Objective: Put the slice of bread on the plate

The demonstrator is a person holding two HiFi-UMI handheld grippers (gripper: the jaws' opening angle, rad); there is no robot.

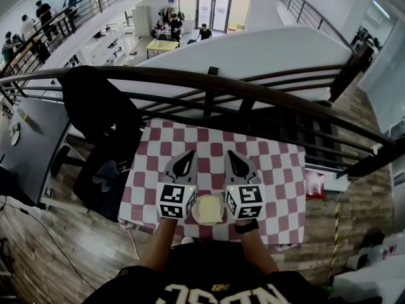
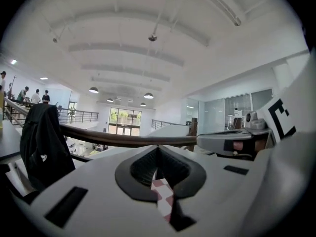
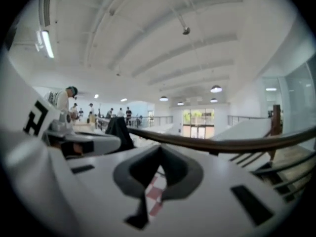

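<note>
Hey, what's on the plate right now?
A pale bread slice lies on the plate. The left hand-held gripper and right hand-held gripper hide the plate's side edges.

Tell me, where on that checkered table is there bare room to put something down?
The checkered tablecloth lies bare across its far half, up to the railing, and down its right side. The crowded spot is the near edge: the plate with the bread slice shows between the left tongs and right tongs.

A pale slice of bread [image 1: 210, 208] lies flat on the round plate [image 1: 196, 218], on the checked cloth [image 1: 278, 170].
</note>
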